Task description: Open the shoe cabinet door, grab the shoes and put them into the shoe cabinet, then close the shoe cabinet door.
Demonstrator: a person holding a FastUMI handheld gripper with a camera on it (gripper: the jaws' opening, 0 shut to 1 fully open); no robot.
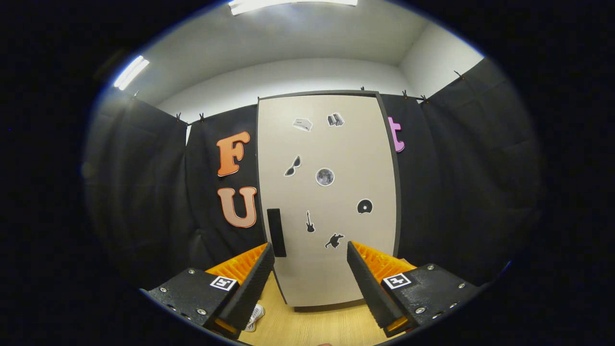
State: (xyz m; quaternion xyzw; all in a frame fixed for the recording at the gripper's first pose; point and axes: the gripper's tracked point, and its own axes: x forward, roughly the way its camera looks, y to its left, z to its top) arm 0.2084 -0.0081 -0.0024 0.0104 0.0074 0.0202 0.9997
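shoe (254, 317) mostly hidden behind left finger, door stickers too small to tell

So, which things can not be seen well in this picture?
- Shoe, gripper view: mostly hidden behind the left finger on the wooden floor; whether a second shoe exists cannot be told.
- Cabinet door: shut, so the inside is hidden.
- Stickers on the door: too small to read in detail.
- Gripper: open, holding nothing; the dark handle lies beyond it.

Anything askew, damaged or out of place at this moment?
Nothing stands out. The cabinet door is shut and looks straight, its dark handle and stickers intact. A shoe lies on the wooden floor beside the left finger, partly hidden. The gripper is open, holding nothing.
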